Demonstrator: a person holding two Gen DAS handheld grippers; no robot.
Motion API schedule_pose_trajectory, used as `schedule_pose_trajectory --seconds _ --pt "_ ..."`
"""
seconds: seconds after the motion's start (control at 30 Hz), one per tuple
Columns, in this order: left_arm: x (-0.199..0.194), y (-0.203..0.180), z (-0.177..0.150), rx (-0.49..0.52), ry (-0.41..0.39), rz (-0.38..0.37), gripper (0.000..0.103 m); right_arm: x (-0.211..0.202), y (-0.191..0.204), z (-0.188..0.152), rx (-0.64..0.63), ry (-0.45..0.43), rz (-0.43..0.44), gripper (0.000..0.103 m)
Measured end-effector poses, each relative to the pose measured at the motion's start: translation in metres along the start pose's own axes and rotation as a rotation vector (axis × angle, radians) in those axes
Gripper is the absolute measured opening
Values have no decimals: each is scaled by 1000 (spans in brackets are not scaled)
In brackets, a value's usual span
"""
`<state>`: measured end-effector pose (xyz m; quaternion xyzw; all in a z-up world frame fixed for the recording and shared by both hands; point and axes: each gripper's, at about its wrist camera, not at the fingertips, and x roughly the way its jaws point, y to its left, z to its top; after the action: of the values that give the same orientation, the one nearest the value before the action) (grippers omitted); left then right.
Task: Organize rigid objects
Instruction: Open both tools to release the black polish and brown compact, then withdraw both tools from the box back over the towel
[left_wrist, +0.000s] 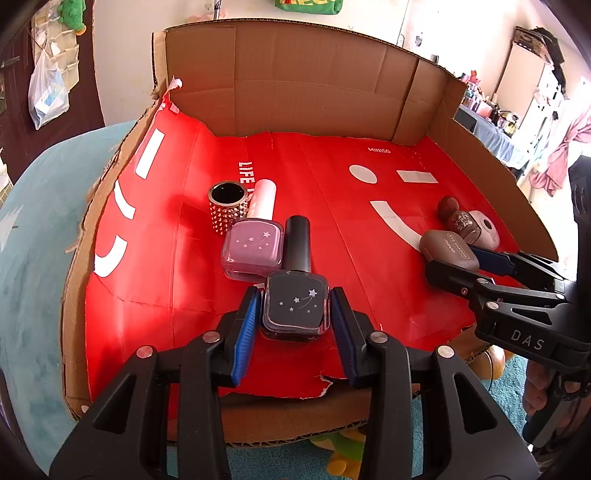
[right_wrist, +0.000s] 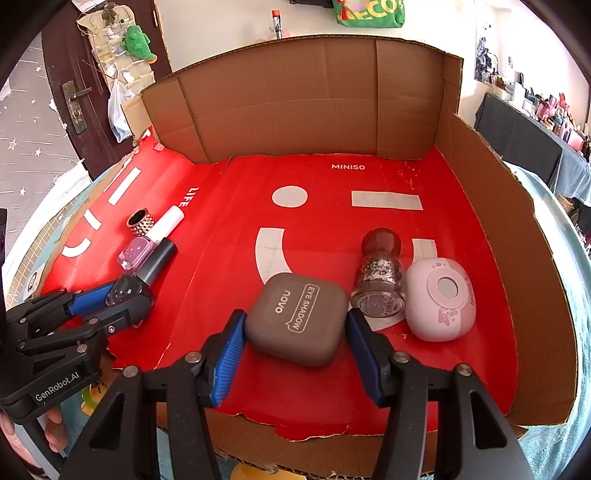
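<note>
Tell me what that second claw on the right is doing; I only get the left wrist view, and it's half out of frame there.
Observer: The right gripper straddles the grey eye shadow case, with one finger on each side of it.
Operator: Is it squeezing the case?
Observer: I cannot tell. The pads sit very close to the case's sides.
Operator: And the pink thing behind it?
Observer: That is a pink compact lying flat, with a small cartoon figure printed near its round window.
</note>
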<state>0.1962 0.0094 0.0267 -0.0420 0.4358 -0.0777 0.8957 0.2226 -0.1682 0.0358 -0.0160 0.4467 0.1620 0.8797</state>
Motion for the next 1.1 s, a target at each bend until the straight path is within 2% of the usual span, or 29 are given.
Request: schedule_pose_trajectory --seconds 0.1,0.23,0.3,0.43,0.5,0.67,0.73,0.8,0.93,1.03,1.1 --pt "-1 -1 0 4 -1 -7 50 0 0 0 -1 -2 -2 58" --pt "-6 -5 -1 16 -18 8 57 -1 -1 -1 4 -6 0 58" --pt "-12 -6 -1 18 -33 12 65 -4 -2 -1 8 -14 3 58" --pt "-20 -8 -1 20 -49 8 67 -11 -2 -2 5 -36 8 59" --pt "-23 -8 -1 22 -58 10 73 -15 -2 -3 9 -43 16 61" --pt "-34 -12 -3 29 -84 20 73 -26 -6 -7 29 -75 25 64" --pt "-40 -16 -4 42 -104 37 79 -30 -7 -8 38 -83 31 64" --pt "-47 -19 -5 55 -128 60 91 -36 -8 -10 47 -96 36 67" --pt "-61 -22 -7 68 -166 77 92 -51 -9 -13 52 -136 31 72" --pt "-69 -25 -10 75 -182 80 93 -64 -7 -17 48 -170 26 82" --pt "-72 -27 -12 81 -192 86 99 -71 -6 -20 47 -191 27 83"
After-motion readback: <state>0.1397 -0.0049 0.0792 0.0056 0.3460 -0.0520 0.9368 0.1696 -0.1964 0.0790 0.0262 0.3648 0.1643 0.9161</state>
